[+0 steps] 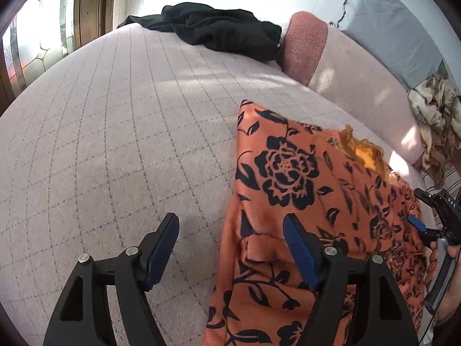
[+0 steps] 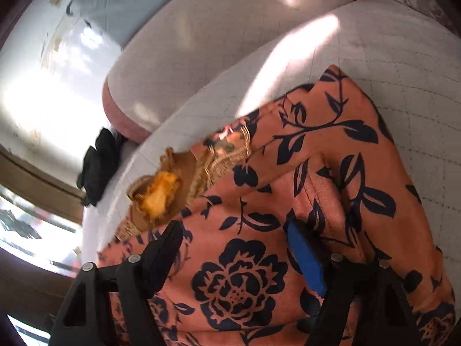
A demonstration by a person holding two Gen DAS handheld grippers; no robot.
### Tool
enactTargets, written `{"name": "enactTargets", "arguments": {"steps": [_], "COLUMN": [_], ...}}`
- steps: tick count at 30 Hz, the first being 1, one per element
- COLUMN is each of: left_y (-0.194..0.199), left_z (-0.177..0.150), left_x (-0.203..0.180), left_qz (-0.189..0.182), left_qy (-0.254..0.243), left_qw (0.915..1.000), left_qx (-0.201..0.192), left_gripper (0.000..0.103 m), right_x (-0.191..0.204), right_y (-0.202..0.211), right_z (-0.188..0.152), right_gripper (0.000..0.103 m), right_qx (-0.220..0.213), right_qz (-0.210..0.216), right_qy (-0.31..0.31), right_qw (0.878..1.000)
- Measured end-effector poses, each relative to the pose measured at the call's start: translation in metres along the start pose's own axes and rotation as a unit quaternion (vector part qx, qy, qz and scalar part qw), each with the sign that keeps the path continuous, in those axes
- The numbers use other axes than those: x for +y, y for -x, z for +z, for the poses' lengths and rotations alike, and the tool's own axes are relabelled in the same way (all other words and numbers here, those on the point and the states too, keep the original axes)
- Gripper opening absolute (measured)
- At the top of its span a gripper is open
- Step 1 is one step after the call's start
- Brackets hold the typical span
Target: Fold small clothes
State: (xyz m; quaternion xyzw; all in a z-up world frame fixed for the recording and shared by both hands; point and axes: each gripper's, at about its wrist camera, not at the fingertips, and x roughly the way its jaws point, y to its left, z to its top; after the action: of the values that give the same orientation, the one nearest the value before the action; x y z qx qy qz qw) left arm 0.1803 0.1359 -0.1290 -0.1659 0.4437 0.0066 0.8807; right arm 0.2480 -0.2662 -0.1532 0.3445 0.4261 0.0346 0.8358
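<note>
An orange garment with black flowers [image 1: 288, 190] lies folded on the pale quilted bed [image 1: 115, 144]. A frayed yellow-lined opening [image 1: 366, 155] shows at its far edge. My left gripper [image 1: 230, 225] stands open over the garment's left edge, one finger above the bare quilt and the other above the cloth, with nothing pinched. In the right wrist view the garment [image 2: 317, 173] fills the lower frame. My right gripper [image 2: 233, 230] hovers open just above it, its pads pressing on nothing. In the left wrist view that right gripper [image 1: 423, 225] sits at the garment's right side, held by a hand.
A crumpled black garment [image 1: 219, 28] lies at the bed's far end beside a pink-ended bolster [image 1: 305, 46]. A grey pillow [image 1: 389, 28] leans on the wall and a beige patterned cloth [image 1: 438, 121] lies at the right. A patterned glass window [image 1: 34, 43] is far left.
</note>
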Motion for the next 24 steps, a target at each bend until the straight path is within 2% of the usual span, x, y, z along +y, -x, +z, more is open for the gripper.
{"name": "enactTargets", "arguments": {"steps": [2, 5, 7, 9, 12, 14, 15, 16, 17, 19, 20, 22, 24], "left_y": [0.006, -0.010, -0.011, 0.001, 0.014, 0.007, -0.004, -0.009, -0.005, 0.009, 0.016, 0.021, 0.020], "left_z": [0.001, 0.000, -0.001, 0.000, 0.008, 0.007, 0.004, 0.002, 0.002, 0.007, 0.009, 0.011, 0.011], "left_x": [0.001, 0.004, 0.003, 0.005, 0.016, 0.019, 0.019, 0.018, 0.016, 0.018, 0.021, 0.026, 0.035], "left_qz": [-0.004, 0.006, 0.014, 0.019, 0.016, 0.029, 0.033, 0.039, 0.043, 0.024, 0.020, 0.025, 0.024], "left_qy": [0.008, 0.008, -0.003, 0.003, 0.033, 0.035, 0.030, 0.021, 0.014, 0.030, 0.042, 0.055, 0.074], "left_qw": [0.9999, 0.9997, 0.9997, 0.9998, 0.9988, 0.9988, 0.9989, 0.9988, 0.9989, 0.9991, 0.9985, 0.9973, 0.9963], "left_qx": [-0.011, 0.021, 0.019, -0.002, -0.034, -0.016, 0.015, 0.021, 0.009, -0.015, -0.031, -0.042, -0.038], "left_gripper": [0.075, 0.075, 0.075, 0.075, 0.075, 0.078, 0.078, 0.078, 0.078, 0.078, 0.078, 0.078, 0.078], "right_x": [0.022, 0.030, 0.000, -0.010, 0.019, 0.017, 0.005, -0.011, -0.010, 0.020, 0.039, 0.082, 0.131], "right_y": [0.010, -0.006, -0.029, -0.013, -0.001, -0.008, -0.016, -0.022, -0.017, -0.005, -0.003, 0.001, -0.010], "right_z": [0.004, 0.015, 0.022, 0.023, 0.023, 0.026, 0.029, 0.029, 0.028, 0.024, 0.020, 0.009, -0.009], "right_gripper": [0.080, 0.082, 0.079, 0.078, 0.080, 0.082, 0.081, 0.079, 0.079, 0.080, 0.080, 0.080, 0.080], "right_qx": [-0.008, 0.007, 0.031, 0.000, -0.013, -0.015, -0.008, 0.001, -0.015, -0.034, -0.038, -0.035, -0.001], "right_qz": [0.033, 0.007, -0.039, -0.006, 0.014, -0.008, -0.041, -0.039, -0.033, -0.054, -0.050, 0.000, 0.064], "right_qy": [0.045, 0.079, 0.044, -0.003, 0.059, 0.075, 0.061, 0.029, 0.015, 0.060, 0.087, 0.130, 0.167], "right_qw": [0.998, 0.997, 0.998, 1.000, 0.998, 0.997, 0.997, 0.999, 0.999, 0.996, 0.994, 0.991, 0.984]}}
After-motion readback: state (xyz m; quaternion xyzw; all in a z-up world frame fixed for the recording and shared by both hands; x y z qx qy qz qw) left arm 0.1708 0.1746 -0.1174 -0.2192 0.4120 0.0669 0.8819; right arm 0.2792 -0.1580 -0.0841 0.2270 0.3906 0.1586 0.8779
